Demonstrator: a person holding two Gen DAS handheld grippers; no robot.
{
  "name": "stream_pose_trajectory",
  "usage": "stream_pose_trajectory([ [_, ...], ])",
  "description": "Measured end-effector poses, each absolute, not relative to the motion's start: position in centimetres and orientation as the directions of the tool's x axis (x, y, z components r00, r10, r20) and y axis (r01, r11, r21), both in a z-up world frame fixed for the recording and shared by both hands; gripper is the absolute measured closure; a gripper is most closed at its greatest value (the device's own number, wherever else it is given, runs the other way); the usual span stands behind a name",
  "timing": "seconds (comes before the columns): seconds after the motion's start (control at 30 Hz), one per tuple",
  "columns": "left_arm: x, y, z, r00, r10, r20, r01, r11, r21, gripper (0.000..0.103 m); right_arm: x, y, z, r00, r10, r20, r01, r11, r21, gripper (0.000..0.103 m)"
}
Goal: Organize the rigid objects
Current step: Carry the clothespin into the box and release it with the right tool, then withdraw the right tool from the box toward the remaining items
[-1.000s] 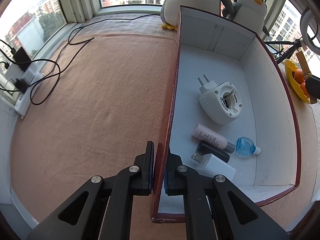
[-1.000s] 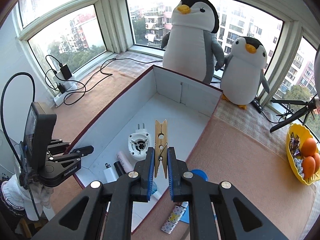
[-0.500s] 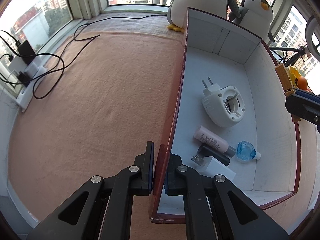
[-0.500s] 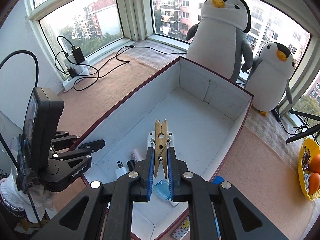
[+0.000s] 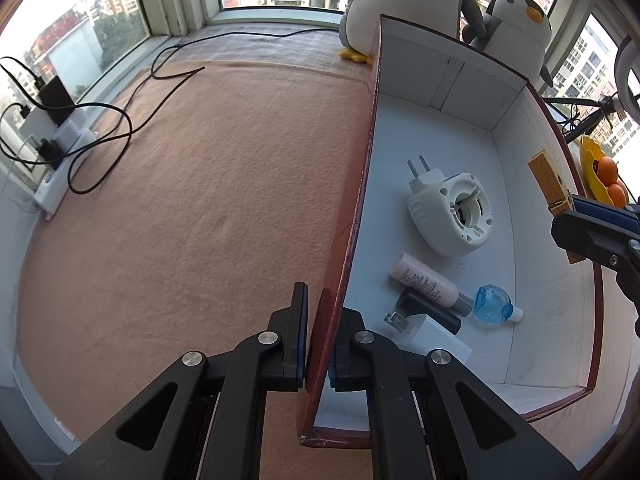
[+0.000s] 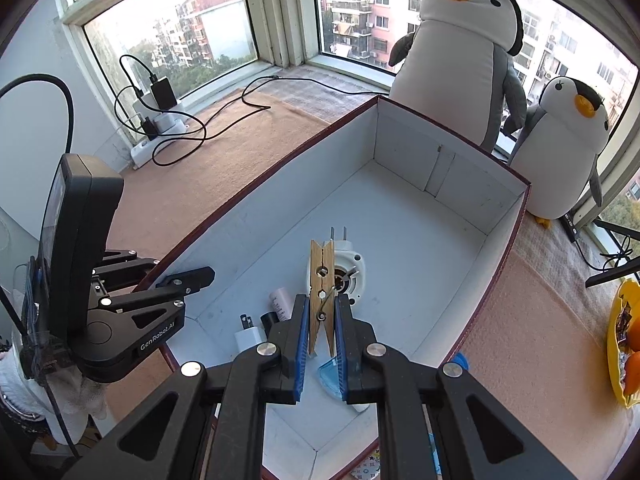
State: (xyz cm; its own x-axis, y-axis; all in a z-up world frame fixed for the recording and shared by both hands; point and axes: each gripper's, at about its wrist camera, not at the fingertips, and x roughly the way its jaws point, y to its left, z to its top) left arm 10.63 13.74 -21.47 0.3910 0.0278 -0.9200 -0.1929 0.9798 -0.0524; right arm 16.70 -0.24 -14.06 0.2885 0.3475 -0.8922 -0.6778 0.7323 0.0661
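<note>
The left gripper [image 5: 318,344] is clamped on the near side wall of the box [image 5: 436,148], one finger outside, one inside. The right gripper [image 6: 320,340] grips a wooden clothespin [image 6: 321,280], held upright between its pads above the box's open interior. Ahead of and below the clothespin, on the box floor, lies a white plug-in device [image 6: 340,272]. To its left lie a pink tube [image 6: 280,300] and a white charger [image 6: 249,334]; a blue item [image 6: 330,372] lies under the right finger.
</note>
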Motion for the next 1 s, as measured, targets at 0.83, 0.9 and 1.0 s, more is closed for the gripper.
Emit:
stream_pose_trajectory([
  [0.83, 11.0, 13.5, -21.6, 0.377, 0.024, -0.926, -0.158, 0.987, -0.038, 0.096, 17.6, -5.6, -11.6, 0.377, 0.353, -0.856, -0.559, 0.824, 0.093, 0.050],
  [0.9, 11.1, 13.4, -21.6, 0.375, 0.023, -0.927, -0.150, 0.988, -0.036, 0.096, 17.8, -7.0, -11.6, 0.387, 0.344, -0.856, -0.531, 0.842, 0.099, 0.050],
  [1.0, 11.1, 13.3, -21.6, 0.372, 0.025, -0.928, -0.138, 0.990, -0.029, 0.096, 18.4, -9.3, -11.8, 0.390, 0.333, -0.859, -0.481, 0.868, 0.118, 0.050],
])
